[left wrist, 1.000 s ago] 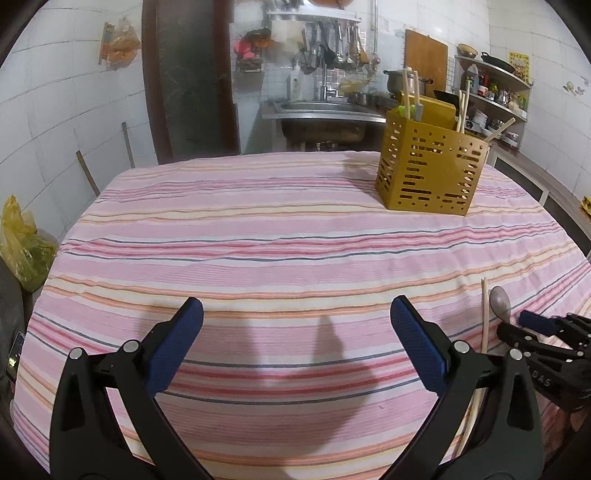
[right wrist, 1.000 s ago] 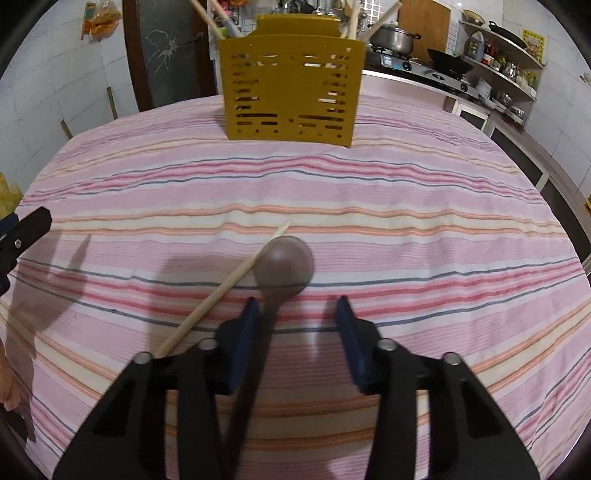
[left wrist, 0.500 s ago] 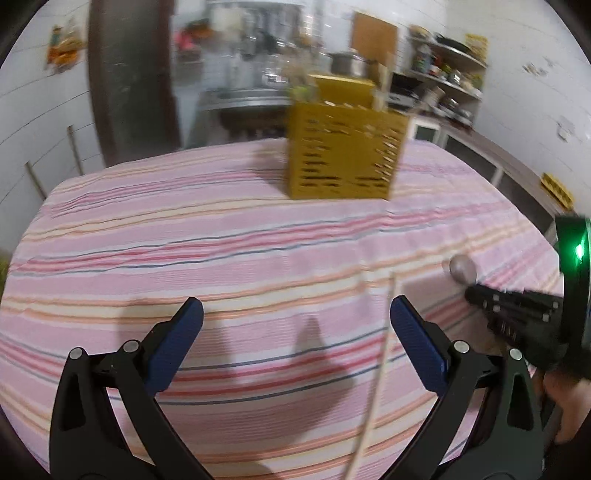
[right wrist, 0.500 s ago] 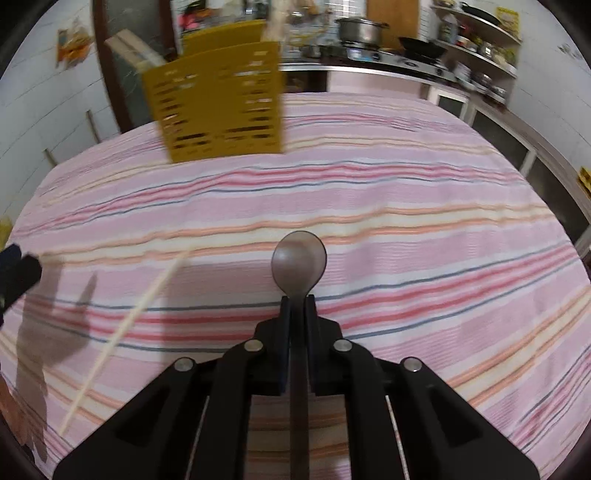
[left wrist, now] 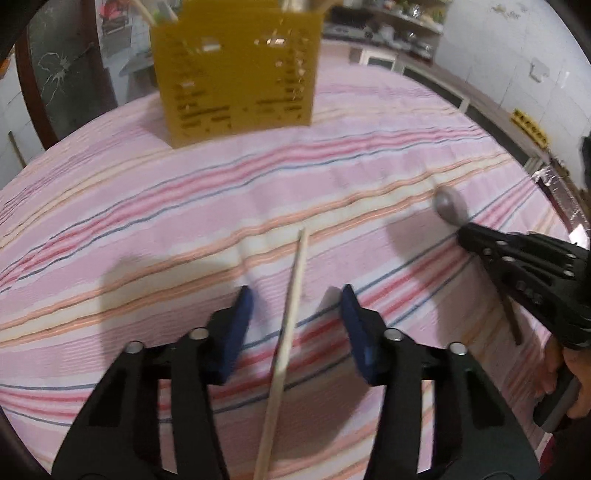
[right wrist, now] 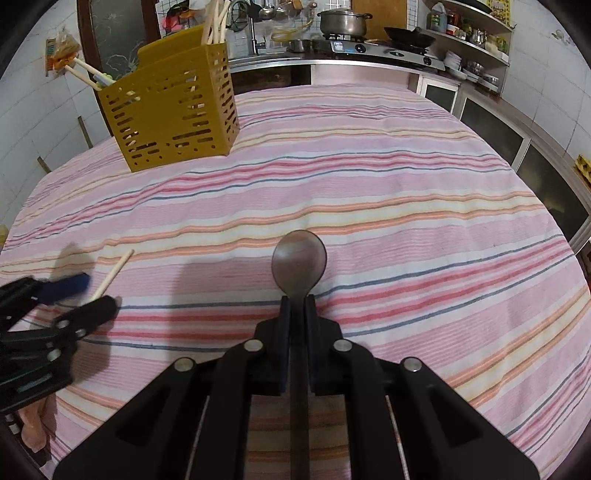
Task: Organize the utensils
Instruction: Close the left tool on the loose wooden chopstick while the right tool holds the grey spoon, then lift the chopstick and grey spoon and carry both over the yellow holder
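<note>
My right gripper point(right wrist: 297, 301) is shut on a dark spoon point(right wrist: 299, 260), its bowl sticking out ahead over the striped cloth; it also shows in the left wrist view point(left wrist: 448, 208). My left gripper point(left wrist: 295, 299) is open, its blue pads on either side of a wooden chopstick point(left wrist: 290, 321) lying on the cloth; the chopstick's tip shows in the right wrist view point(right wrist: 112, 273). The yellow slotted utensil holder point(left wrist: 236, 70) stands at the far side with several chopsticks in it, also seen in the right wrist view point(right wrist: 170, 107).
The table has a pink striped cloth point(right wrist: 388, 192). Behind it are a counter with a stove and pot point(right wrist: 343, 20), shelves at the right and a sink area. The left gripper point(right wrist: 79, 295) shows at the left edge of the right wrist view.
My left gripper swung right and moved over the chopstick, its jaws narrowing around it. My right gripper closed on the spoon and lifted it.
</note>
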`<state>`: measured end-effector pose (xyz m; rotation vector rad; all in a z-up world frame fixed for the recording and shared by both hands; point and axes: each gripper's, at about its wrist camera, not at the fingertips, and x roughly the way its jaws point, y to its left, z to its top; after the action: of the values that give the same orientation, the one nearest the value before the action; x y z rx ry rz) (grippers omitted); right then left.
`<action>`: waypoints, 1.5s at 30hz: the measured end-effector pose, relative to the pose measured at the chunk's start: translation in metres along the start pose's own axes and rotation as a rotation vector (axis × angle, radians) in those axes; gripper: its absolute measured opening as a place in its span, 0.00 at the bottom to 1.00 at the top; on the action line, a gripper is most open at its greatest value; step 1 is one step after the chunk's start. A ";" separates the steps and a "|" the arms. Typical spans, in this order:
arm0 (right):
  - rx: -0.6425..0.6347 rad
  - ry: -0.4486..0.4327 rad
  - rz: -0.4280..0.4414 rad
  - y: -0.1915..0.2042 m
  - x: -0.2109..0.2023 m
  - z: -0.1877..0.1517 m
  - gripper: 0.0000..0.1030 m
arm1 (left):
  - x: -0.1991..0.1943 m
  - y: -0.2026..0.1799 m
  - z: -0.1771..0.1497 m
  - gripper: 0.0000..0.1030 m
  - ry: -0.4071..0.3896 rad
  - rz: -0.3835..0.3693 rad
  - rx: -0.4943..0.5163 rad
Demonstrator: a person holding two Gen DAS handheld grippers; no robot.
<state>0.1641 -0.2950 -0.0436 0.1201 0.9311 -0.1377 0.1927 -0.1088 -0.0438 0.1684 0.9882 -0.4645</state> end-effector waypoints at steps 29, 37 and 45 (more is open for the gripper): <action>-0.086 0.094 0.025 0.020 0.011 0.016 0.08 | 0.012 0.007 0.019 0.05 0.012 0.093 -0.021; -0.034 -0.016 0.075 0.017 -0.013 0.019 0.08 | -0.021 0.022 0.021 0.04 -0.092 0.133 -0.068; 0.055 -0.202 0.208 0.016 -0.056 0.043 0.08 | -0.103 0.046 0.034 0.04 -0.335 0.175 -0.150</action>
<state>0.1679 -0.2826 0.0274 0.2487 0.7086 0.0175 0.1918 -0.0488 0.0578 0.0385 0.6694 -0.2464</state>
